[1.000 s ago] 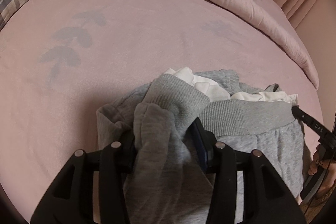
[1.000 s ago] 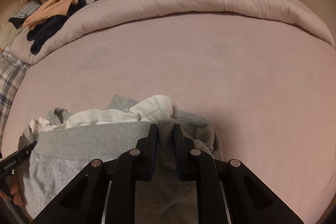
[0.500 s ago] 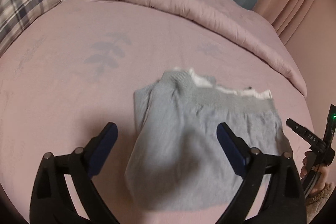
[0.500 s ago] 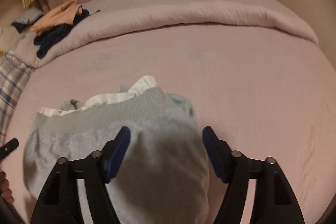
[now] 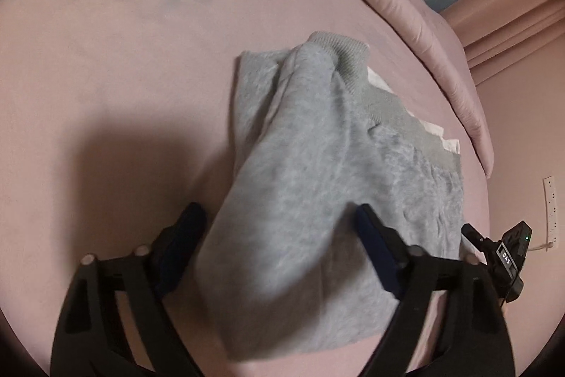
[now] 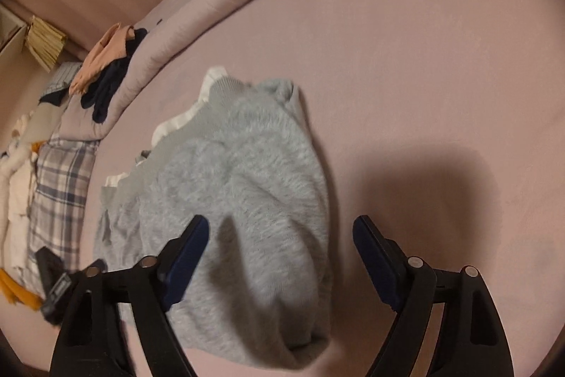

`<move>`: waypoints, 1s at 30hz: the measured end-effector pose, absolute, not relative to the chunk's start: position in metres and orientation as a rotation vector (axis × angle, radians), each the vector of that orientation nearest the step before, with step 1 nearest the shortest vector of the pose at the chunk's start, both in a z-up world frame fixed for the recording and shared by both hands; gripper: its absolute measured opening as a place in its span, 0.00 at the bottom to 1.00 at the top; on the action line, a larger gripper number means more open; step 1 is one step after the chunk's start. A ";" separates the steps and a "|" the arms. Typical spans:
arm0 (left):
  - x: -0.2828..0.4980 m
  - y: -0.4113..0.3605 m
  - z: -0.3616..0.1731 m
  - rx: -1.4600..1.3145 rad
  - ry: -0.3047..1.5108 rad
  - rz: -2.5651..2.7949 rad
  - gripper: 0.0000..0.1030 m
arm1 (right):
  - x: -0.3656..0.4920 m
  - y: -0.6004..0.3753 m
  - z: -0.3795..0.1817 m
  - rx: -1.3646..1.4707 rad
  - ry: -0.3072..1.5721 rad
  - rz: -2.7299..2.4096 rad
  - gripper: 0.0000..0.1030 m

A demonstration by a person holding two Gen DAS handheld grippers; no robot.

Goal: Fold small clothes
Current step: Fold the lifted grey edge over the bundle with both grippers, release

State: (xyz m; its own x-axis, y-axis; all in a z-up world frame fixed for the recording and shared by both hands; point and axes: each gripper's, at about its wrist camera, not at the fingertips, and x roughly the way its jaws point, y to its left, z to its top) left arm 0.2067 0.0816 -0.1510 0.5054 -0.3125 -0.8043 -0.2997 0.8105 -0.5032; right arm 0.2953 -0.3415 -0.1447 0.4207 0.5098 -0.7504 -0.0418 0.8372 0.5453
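One pink bed (image 5: 116, 66) fills both views, one rolled pink duvet (image 5: 416, 23) along its 1 o'clock edge. One folded grey garment (image 5: 317, 186) with one white layer (image 5: 434, 133) under its ribbed hem lies centre, flat on the bed. Left gripper (image 5: 279, 228): jaws apart, having just narrowed, straddling the garment without pressing. Right gripper (image 6: 279, 235): jaws wide, having just opened, nothing held. Its casing, at 4 o'clock in the left view, reads "DAS".
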 end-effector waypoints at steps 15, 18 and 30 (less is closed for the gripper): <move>0.156 0.066 -0.108 -0.683 1.042 -0.111 0.10 | 0.246 -0.338 -0.091 0.514 0.969 0.475 0.14; 0.130 0.061 -0.104 -0.675 1.070 -0.128 0.10 | 0.224 -0.345 -0.086 0.530 0.978 0.482 0.14; 0.079 0.050 -0.132 -0.635 1.132 -0.019 0.26 | 0.201 -0.348 -0.134 0.529 1.103 0.330 0.14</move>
